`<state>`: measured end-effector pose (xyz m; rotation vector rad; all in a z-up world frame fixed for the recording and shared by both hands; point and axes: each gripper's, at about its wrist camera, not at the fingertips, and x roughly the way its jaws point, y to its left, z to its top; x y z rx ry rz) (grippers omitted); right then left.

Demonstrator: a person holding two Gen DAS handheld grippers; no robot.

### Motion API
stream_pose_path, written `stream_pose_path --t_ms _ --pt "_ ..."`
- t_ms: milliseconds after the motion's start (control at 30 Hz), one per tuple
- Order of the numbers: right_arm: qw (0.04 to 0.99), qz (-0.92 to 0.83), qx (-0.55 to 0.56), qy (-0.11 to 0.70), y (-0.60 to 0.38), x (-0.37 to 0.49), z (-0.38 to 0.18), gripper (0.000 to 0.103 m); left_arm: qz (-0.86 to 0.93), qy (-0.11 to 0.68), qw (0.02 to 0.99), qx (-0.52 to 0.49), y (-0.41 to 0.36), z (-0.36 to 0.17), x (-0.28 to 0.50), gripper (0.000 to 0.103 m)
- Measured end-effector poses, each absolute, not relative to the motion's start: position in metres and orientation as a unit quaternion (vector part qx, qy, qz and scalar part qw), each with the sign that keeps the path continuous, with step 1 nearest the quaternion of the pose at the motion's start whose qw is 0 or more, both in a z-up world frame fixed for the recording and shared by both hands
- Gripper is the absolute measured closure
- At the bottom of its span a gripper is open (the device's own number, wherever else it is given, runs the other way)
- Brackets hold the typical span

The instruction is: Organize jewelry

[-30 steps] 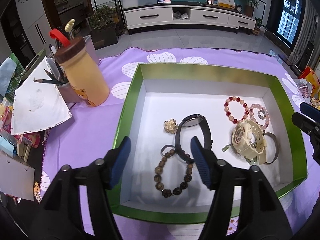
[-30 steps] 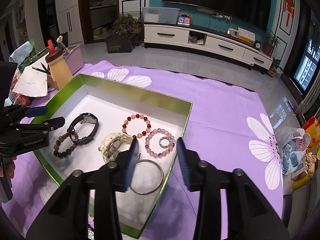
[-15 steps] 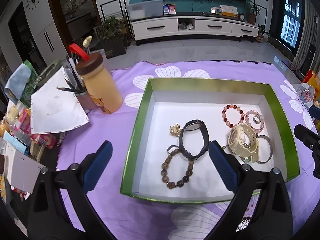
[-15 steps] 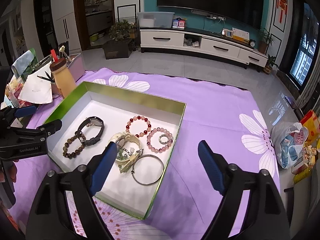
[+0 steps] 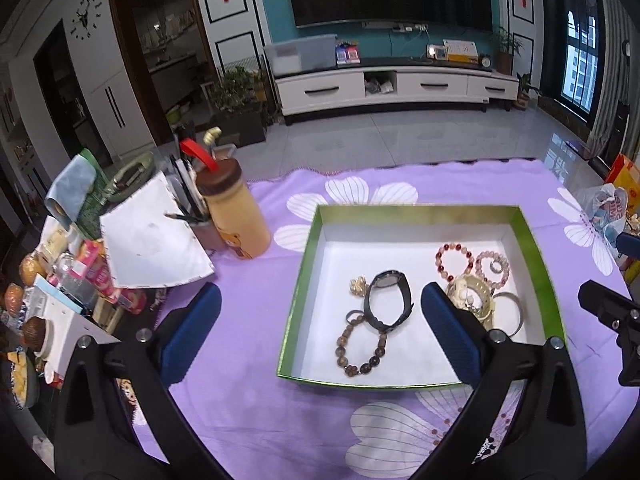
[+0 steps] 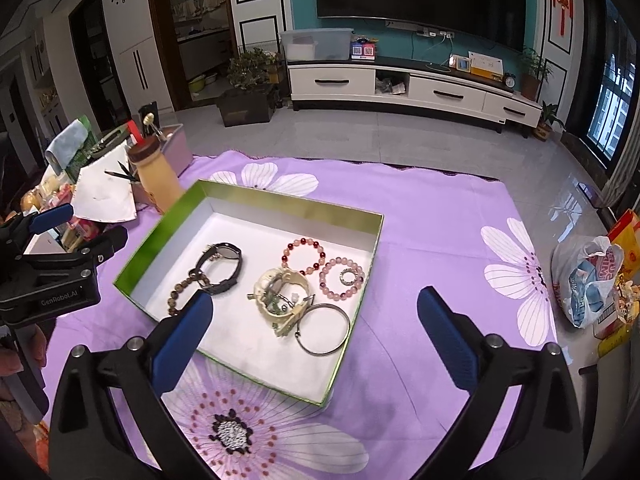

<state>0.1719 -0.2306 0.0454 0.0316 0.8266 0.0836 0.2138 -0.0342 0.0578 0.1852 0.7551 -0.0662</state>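
A green box (image 5: 301, 292) (image 6: 160, 232) with a white floor sits on the purple cloth. In it lie a black watch (image 5: 388, 300) (image 6: 224, 268), a brown bead bracelet (image 5: 360, 354), a gold brooch (image 5: 359, 285), a red bead bracelet (image 5: 442, 264) (image 6: 306, 242), a pink bead bracelet (image 5: 482, 260), a cream watch (image 5: 470, 300) (image 6: 280, 292) and a silver bangle (image 5: 518, 320) (image 6: 324, 352). My left gripper (image 5: 320, 300) hovers open above the box's near left. My right gripper (image 6: 316, 300) hangs over the near right corner with its jaws opening. Neither gripper has anything between its fingers.
A yellow bottle (image 5: 236, 220) with a brown lid, a pen holder, a white paper (image 5: 148, 244) and packets crowd the table's left side. A plastic bag (image 6: 588, 280) lies at the right edge. Flowered purple cloth (image 5: 248, 380) surrounds the box.
Both grippers have risen and drawn back from the box, and their jaws have spread wide. The jewelry lies where it was.
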Motion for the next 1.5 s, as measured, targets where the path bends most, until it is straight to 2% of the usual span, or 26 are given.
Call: stream_pose_path --t_ms 500,1500 --pt "0.916 0.037 -0.016 0.399 -0.218 0.160 0.076 0.001 -0.031 0.406 0.911 0.072 -0.033 0.085 0.204 0.002" --pt "0.897 0.010 -0.005 0.442 -0.232 0.193 0.033 0.001 -0.016 0.458 0.886 0.076 -0.039 0.043 0.237 0.002"
